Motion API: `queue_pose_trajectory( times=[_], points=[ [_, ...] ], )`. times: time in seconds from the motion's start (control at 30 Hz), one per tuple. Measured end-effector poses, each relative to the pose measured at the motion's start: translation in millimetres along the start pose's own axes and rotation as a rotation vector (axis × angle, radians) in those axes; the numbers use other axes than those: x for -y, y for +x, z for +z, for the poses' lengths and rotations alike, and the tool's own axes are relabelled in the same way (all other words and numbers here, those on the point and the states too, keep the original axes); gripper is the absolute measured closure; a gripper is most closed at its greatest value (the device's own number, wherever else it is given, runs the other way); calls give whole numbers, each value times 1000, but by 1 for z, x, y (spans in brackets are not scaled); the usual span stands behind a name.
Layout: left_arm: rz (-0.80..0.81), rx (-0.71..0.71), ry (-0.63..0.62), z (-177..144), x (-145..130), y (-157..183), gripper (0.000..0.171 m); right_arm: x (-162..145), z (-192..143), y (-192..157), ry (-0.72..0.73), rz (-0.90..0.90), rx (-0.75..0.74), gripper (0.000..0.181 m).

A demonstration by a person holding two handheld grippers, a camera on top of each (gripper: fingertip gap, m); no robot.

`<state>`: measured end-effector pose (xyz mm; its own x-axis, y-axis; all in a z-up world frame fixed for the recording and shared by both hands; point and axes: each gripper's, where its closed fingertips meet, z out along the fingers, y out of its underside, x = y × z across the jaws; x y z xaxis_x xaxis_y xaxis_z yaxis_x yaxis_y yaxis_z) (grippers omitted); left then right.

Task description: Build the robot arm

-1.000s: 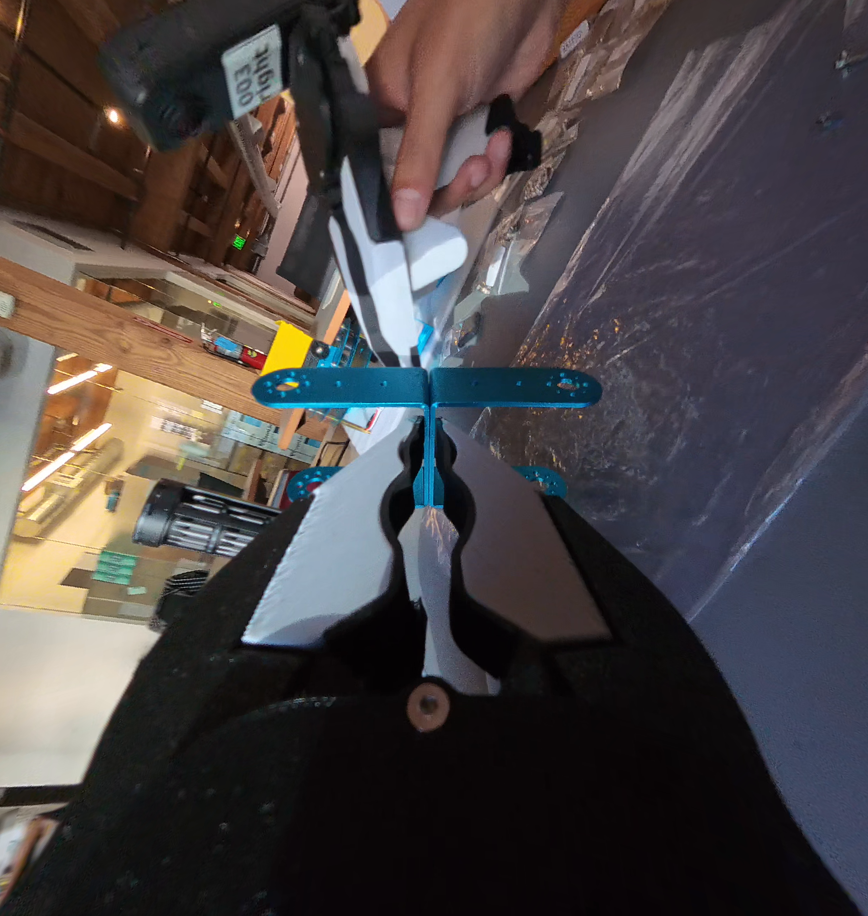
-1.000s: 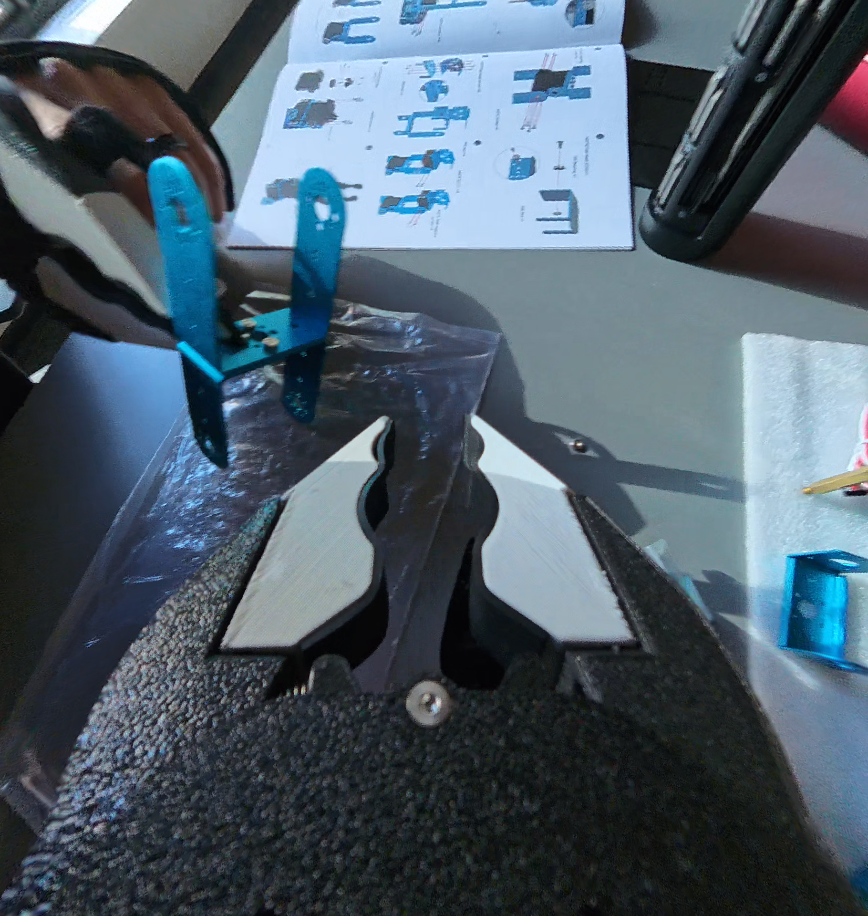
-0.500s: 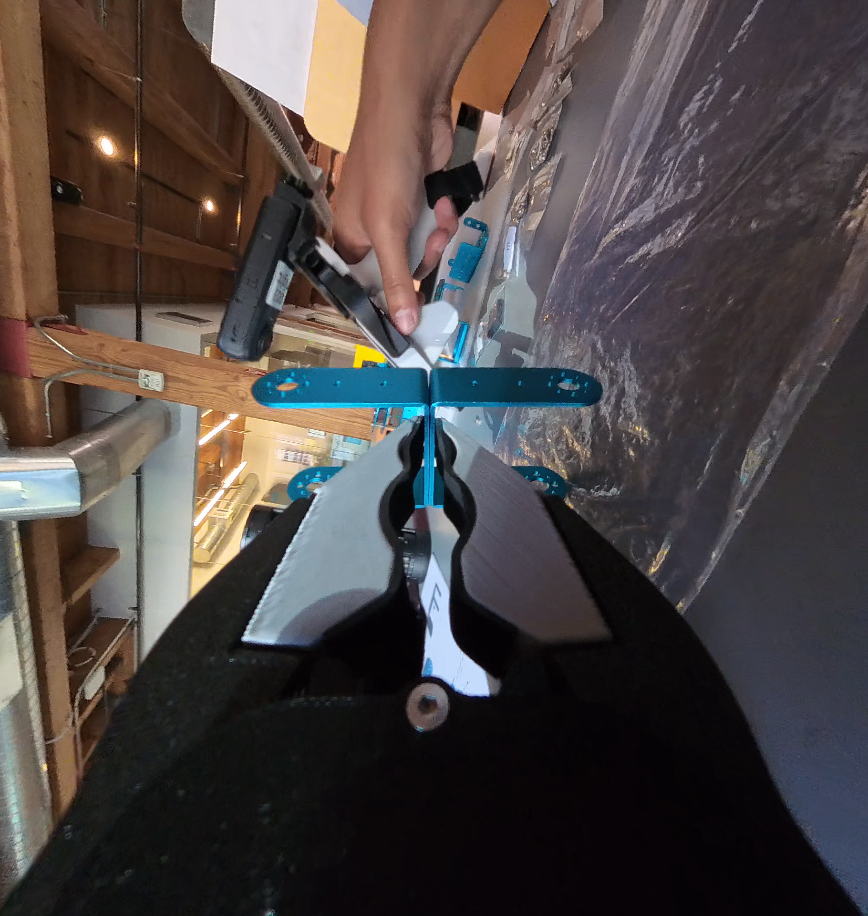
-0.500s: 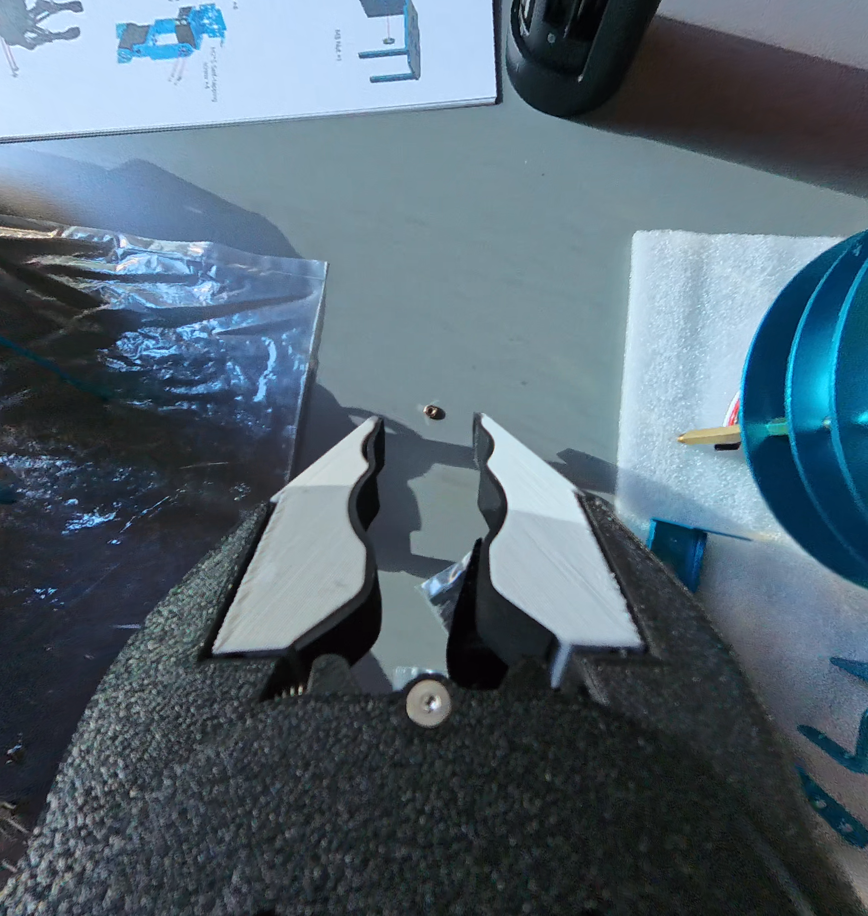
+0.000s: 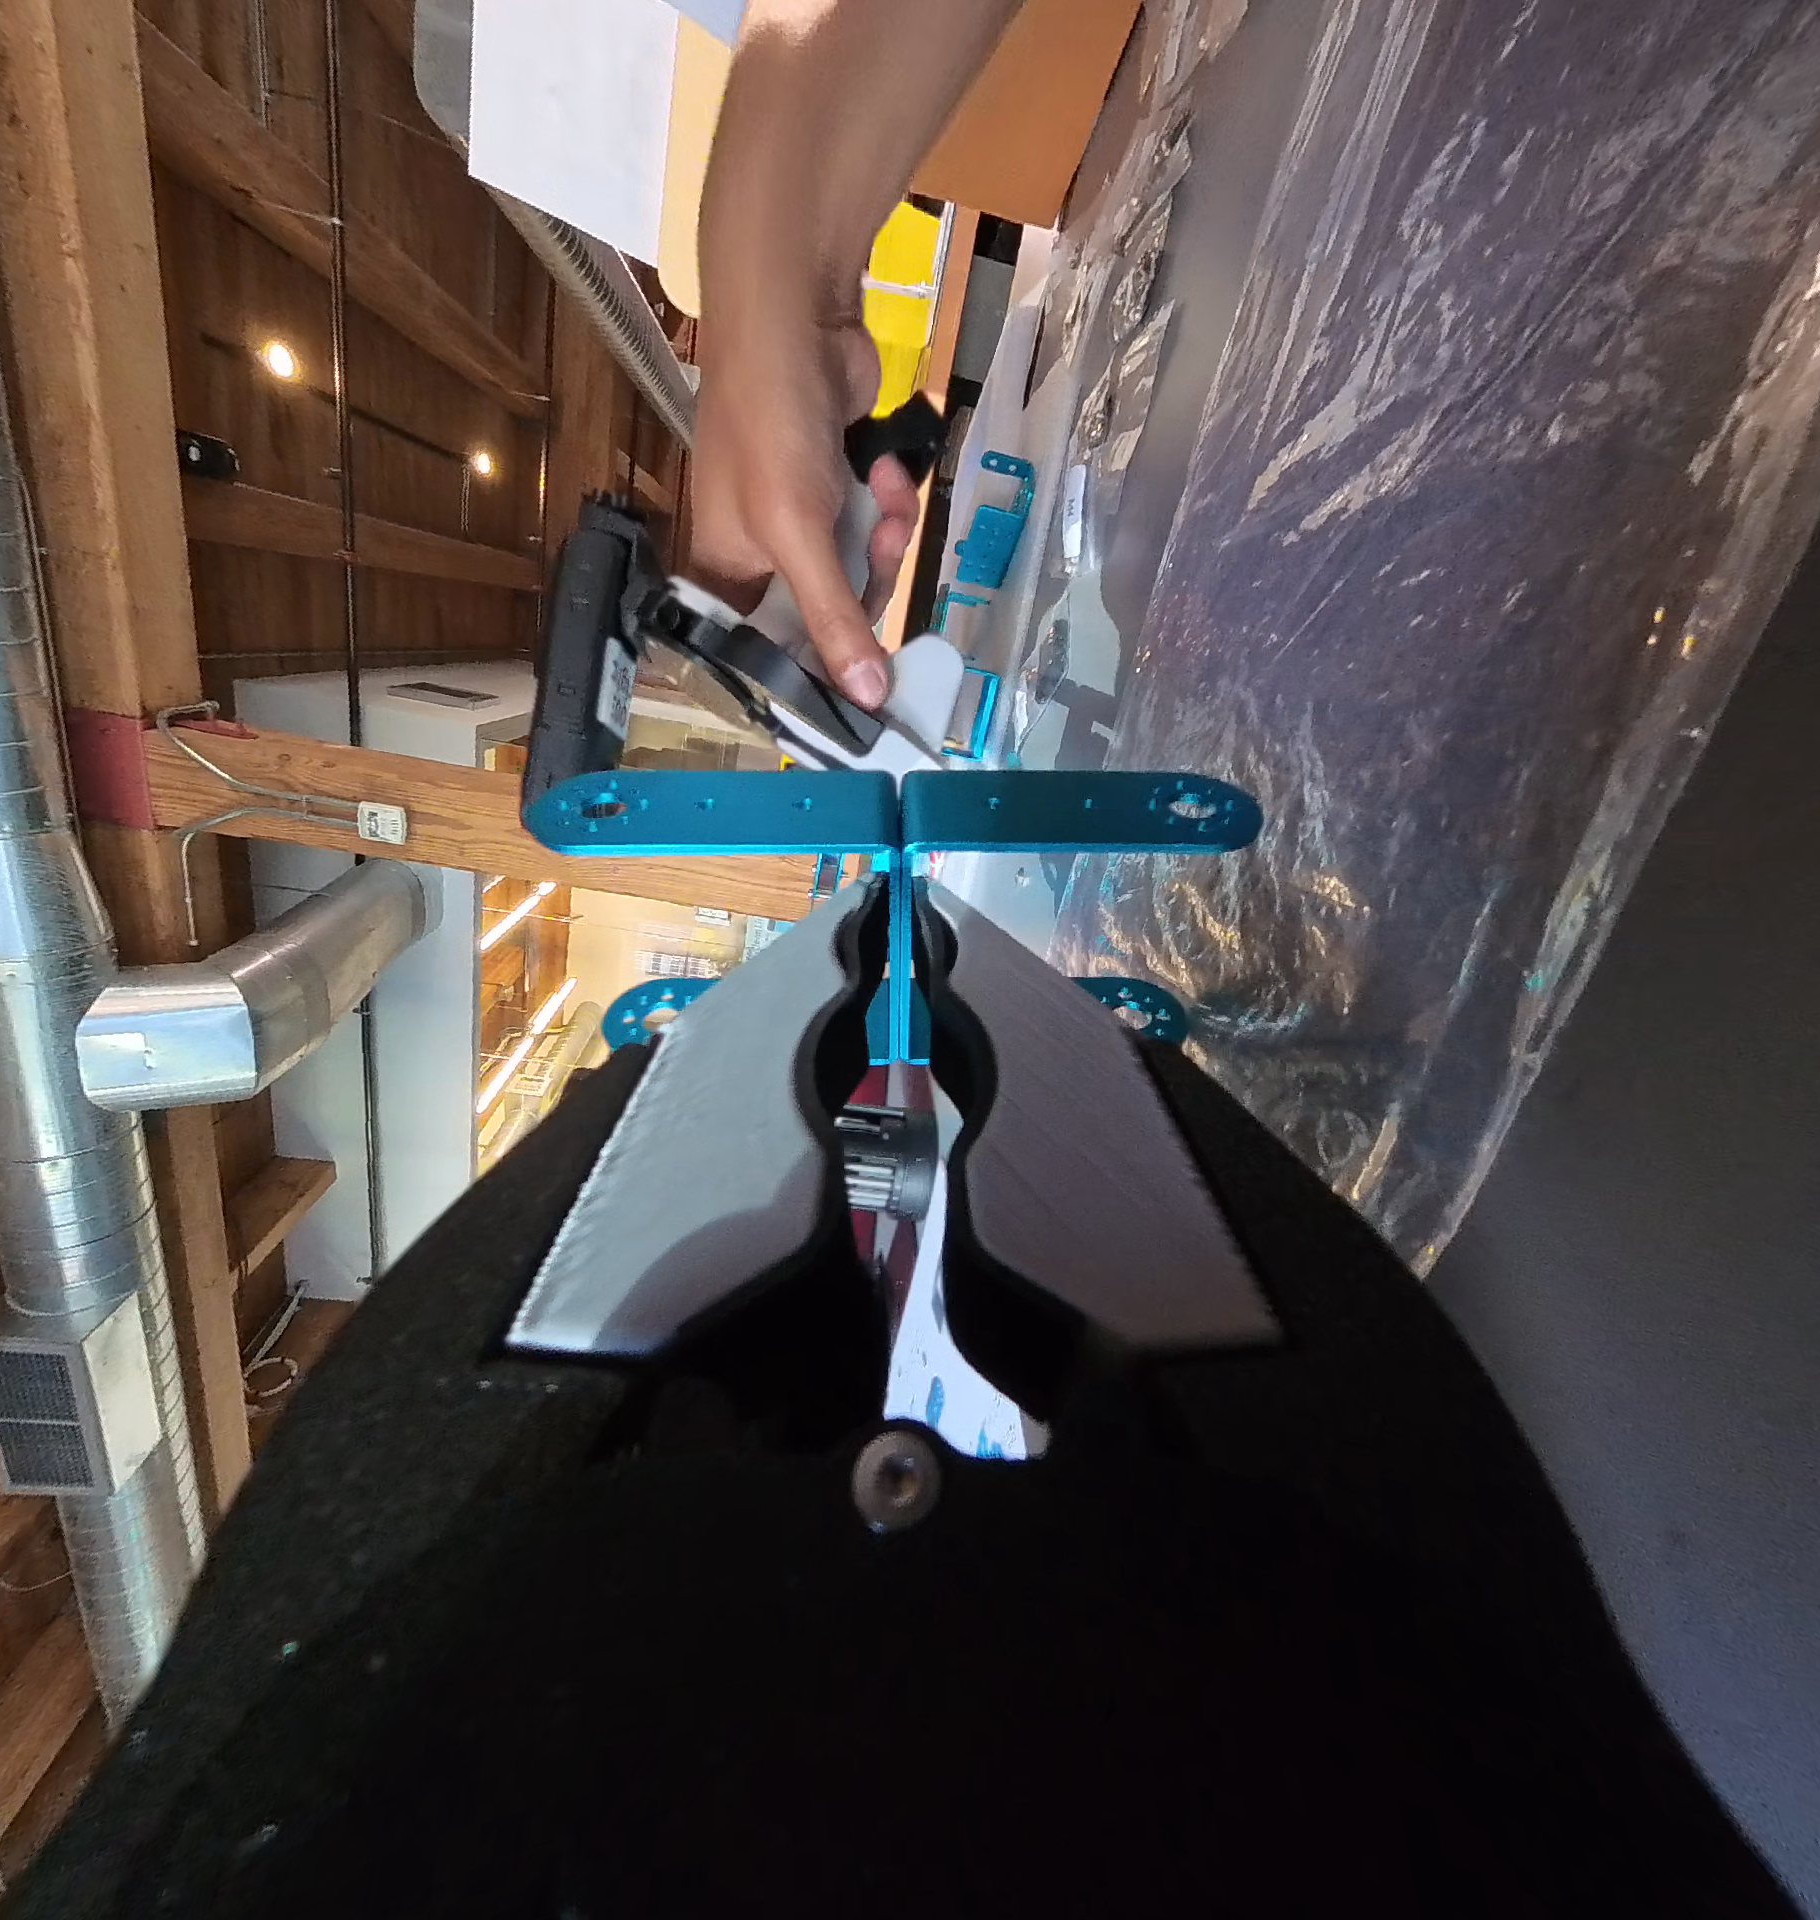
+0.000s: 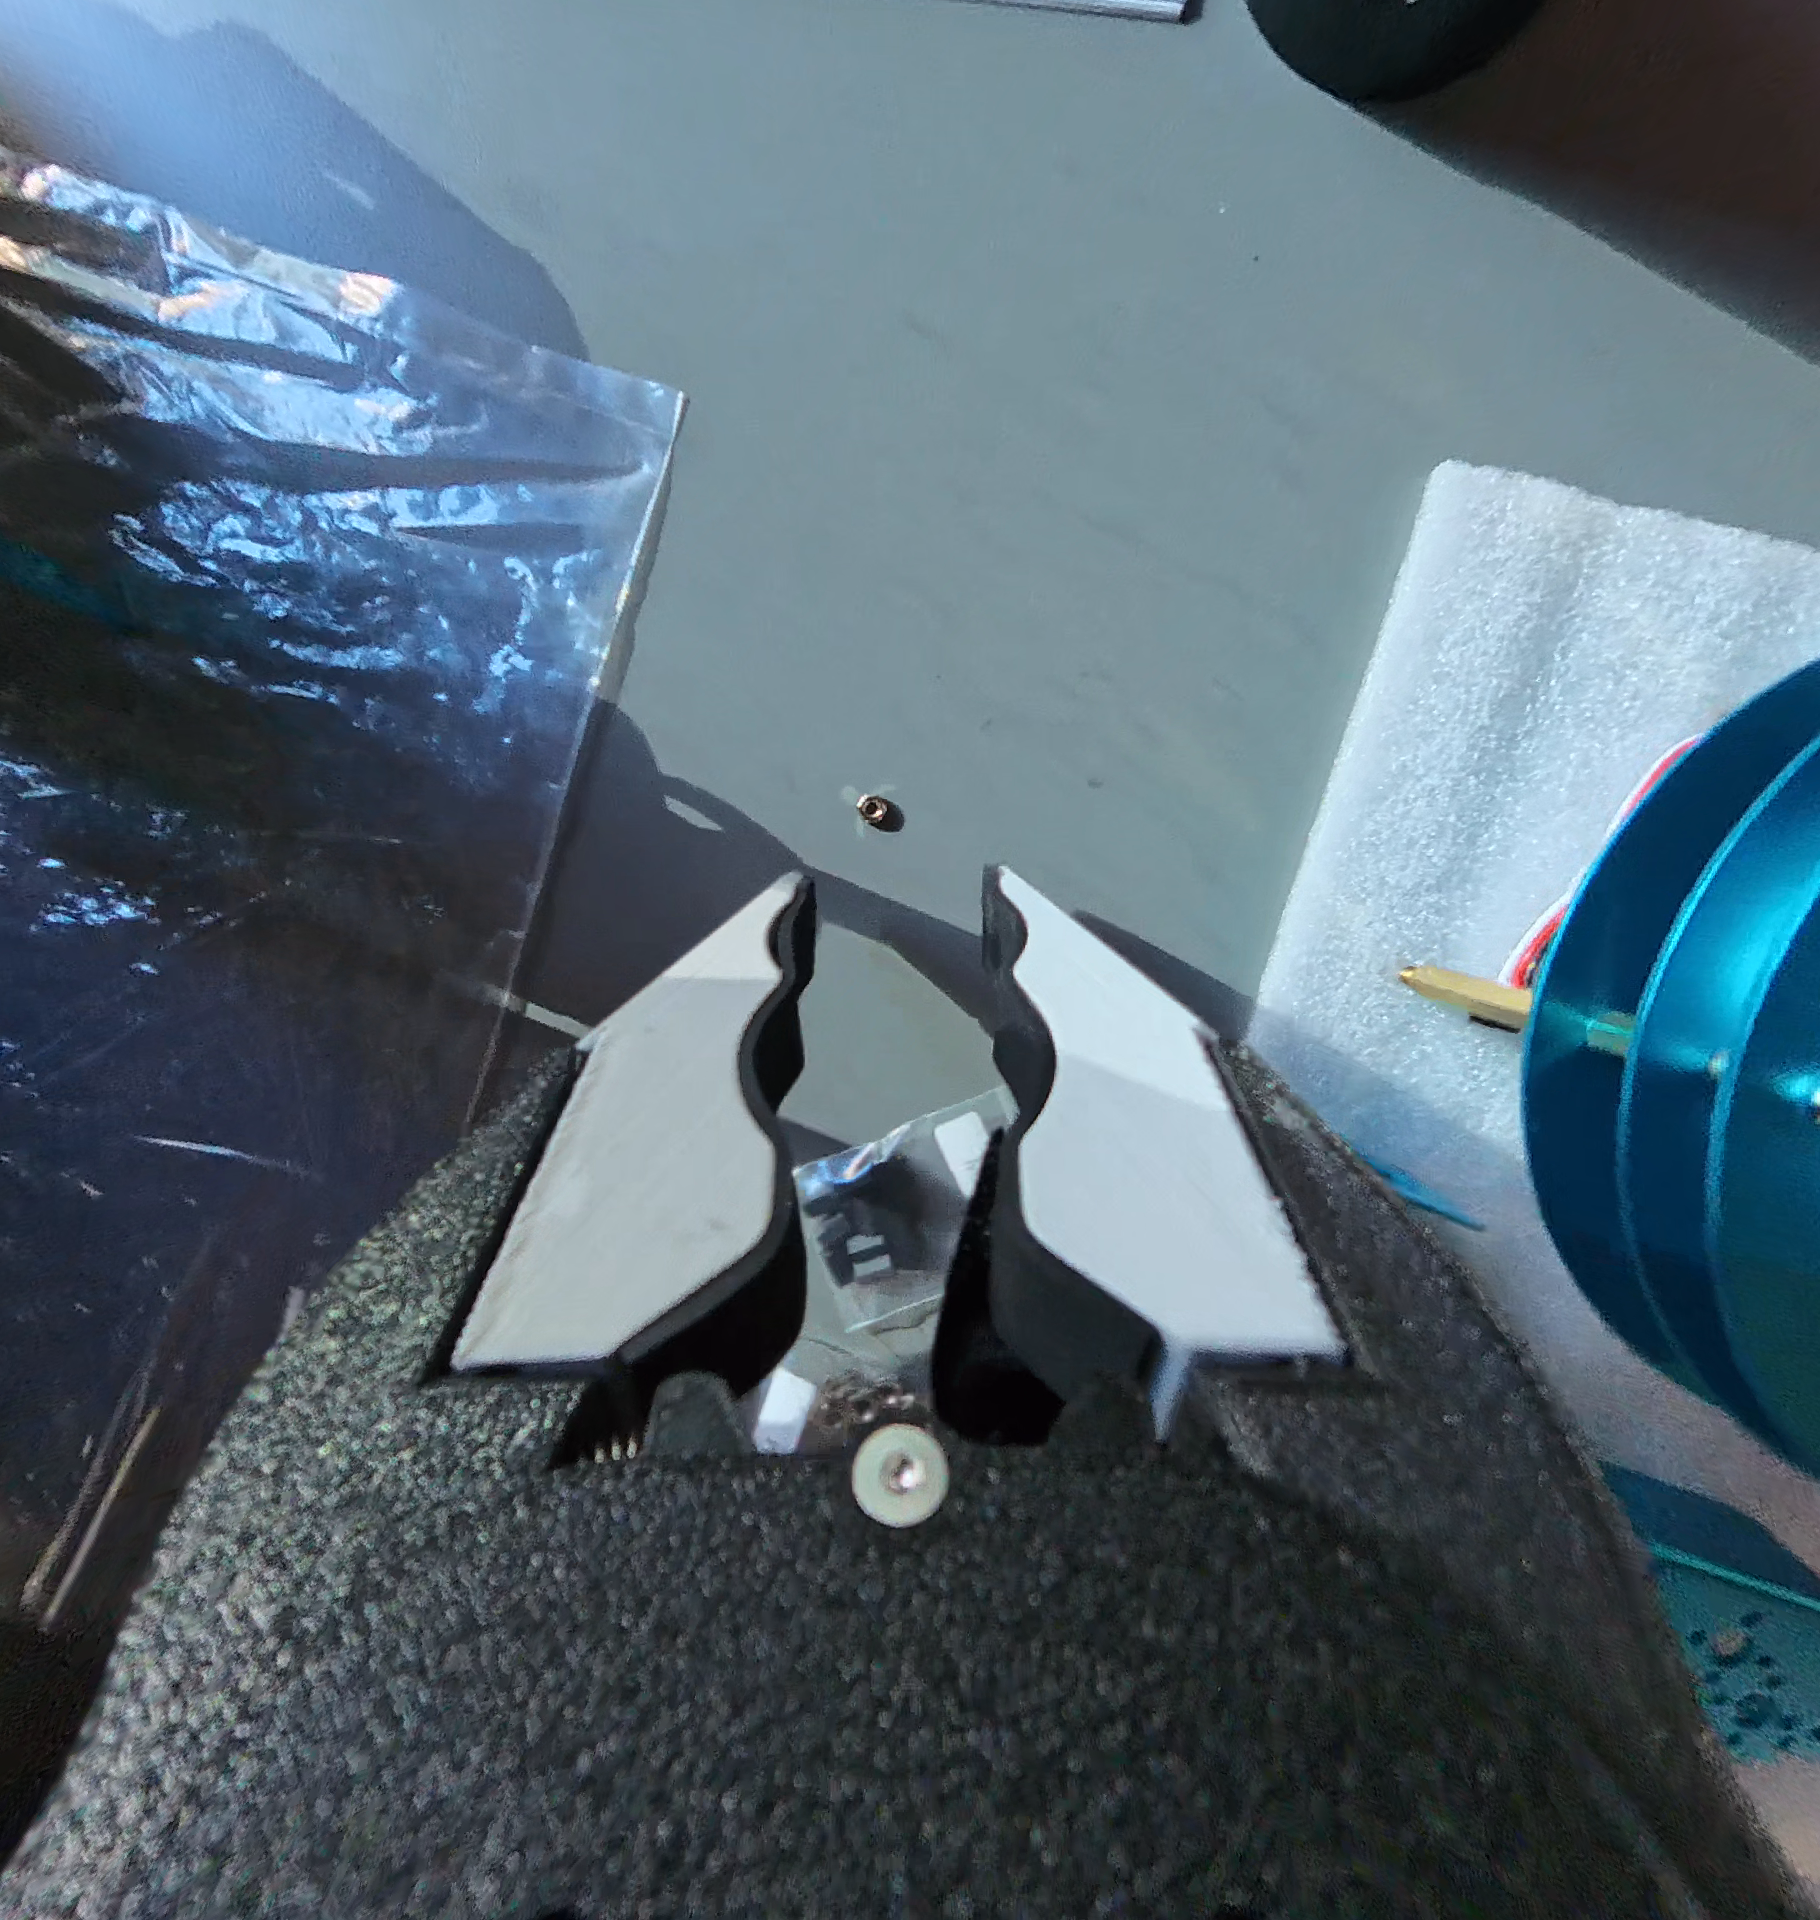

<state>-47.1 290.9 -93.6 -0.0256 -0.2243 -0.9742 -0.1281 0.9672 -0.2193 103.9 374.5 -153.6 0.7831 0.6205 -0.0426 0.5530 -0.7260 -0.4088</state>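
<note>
My left gripper (image 5: 893, 883) is shut on a blue metal bracket assembly (image 5: 890, 826) and holds it in the air, turned on its side, its two arms spread to left and right ahead of the fingertips. Beyond it a person's hand (image 5: 792, 499) holds the other gripper, low over the table. My right gripper (image 6: 898, 894) is open and empty, just above the grey table (image 6: 989, 416). A small brass nut (image 6: 873, 809) lies on the table just ahead of its fingertips. A small clear bag of parts (image 6: 885, 1216) shows between the fingers.
A clear plastic sheet (image 6: 262, 675) over a dark surface lies to the left. White foam (image 6: 1508, 779) on the right bears a large blue round metal part (image 6: 1737, 1091) with a brass pin. A black cylinder (image 6: 1394, 42) stands at the top edge. More blue parts (image 5: 994, 530) lie farther along the table.
My right gripper has swung right and down from the bracket toward the table, closing on the small nut. My left gripper has kept the bracket while rolling; the other gripper has receded.
</note>
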Motion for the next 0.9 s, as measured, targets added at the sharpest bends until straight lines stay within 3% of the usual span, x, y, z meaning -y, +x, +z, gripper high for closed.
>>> queue_pose_trajectory(
  times=[0.2, 0.7, 0.9],
  points=[
    [-4, -2, 1, 1, 0, 1, 169, 9, 11, -1, -43, -85, 24, 166],
    [29, 9, 10, 0, 3, 2, 169, 9, 14, -12, -158, -294, -23, 178],
    [52, 19, -8, 1, 0, 2, 169, 27, -4, -33, -26, -303, 48, 181]
  ],
)
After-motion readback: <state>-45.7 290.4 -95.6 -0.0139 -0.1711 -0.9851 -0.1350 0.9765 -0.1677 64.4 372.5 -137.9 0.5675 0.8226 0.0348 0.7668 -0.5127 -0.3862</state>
